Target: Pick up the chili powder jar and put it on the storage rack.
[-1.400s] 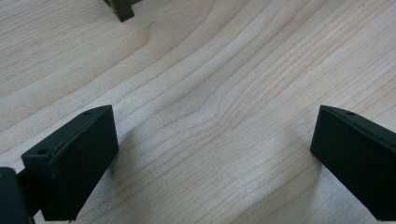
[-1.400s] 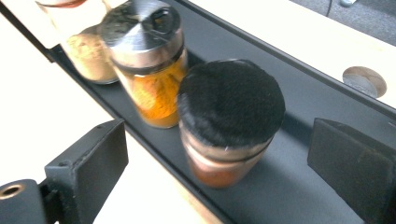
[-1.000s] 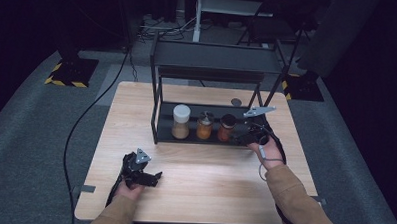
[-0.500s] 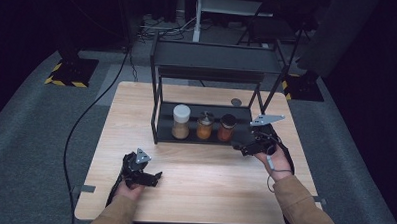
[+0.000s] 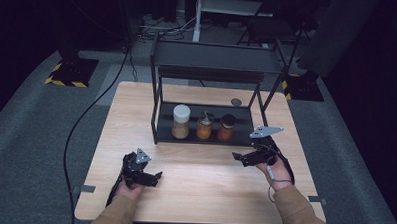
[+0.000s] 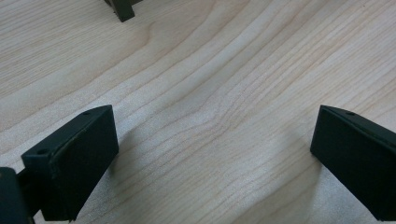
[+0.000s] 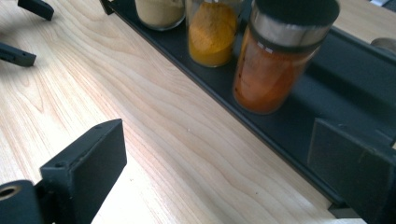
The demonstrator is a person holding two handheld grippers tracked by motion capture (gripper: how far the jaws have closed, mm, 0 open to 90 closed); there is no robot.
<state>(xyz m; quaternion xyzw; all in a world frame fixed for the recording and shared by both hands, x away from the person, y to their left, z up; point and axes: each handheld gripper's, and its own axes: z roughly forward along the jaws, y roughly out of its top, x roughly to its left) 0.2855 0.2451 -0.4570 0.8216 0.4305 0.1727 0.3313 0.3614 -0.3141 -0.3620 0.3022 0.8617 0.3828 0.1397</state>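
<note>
Orange spice jar [image 7: 273, 60] sits on the rack shelf [image 7: 327, 116], ungrasped. Our right tongs [image 5: 241, 157] and left tongs [image 5: 154, 176] gape empty; picking remains

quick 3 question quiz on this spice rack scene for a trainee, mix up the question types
1. True or false: the right gripper is shut on a jar.
2. How many jars stand on the lower shelf of the rack? A) two B) three C) four
3. Fill in: the jar nearest the right gripper is the ____-lidded jar of orange-red spice.

Key:
1. False. Its fingers stand apart over the table, holding nothing.
2. B: the white-lidded jar, the middle jar and the dark-lidded one.
3. dark
</note>
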